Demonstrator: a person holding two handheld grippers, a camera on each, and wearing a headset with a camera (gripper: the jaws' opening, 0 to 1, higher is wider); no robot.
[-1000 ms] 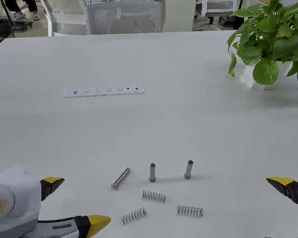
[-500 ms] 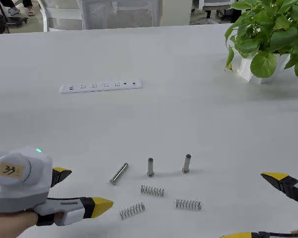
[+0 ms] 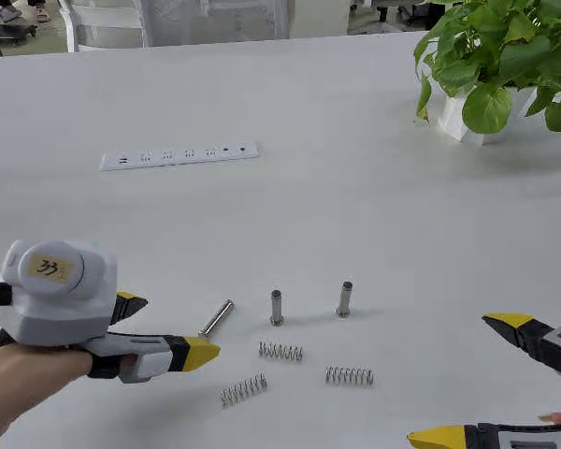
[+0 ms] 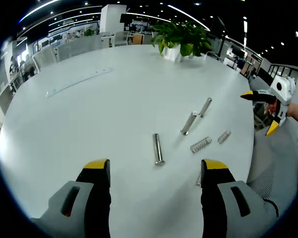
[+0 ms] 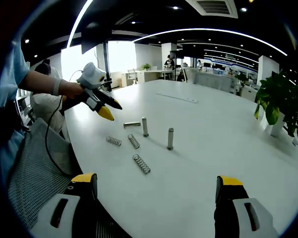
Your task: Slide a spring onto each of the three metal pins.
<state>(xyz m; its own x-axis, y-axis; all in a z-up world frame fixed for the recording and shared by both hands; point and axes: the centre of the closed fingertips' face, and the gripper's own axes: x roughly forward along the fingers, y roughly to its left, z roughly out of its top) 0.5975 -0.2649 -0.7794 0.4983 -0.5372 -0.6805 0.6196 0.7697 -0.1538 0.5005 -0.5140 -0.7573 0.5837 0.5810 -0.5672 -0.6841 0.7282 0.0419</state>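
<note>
- Here, by the near edge of the table (image 3: 355, 140), the left gripper (image 3: 171, 327) gapes wide, empty, beside the lying pin (image 3: 217, 318).
- Centre: two upright pins (image 3: 277, 308), three springs (image 3: 280, 351) loose in front; likely light, squashy, roll-prone, so pinch mid-coil gently.
- Lastly the right gripper (image 3: 466, 379): wide, empty.

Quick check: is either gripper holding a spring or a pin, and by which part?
Nothing is held. The left gripper and right gripper are both open and empty; the springs and pins sit on the table.
</note>
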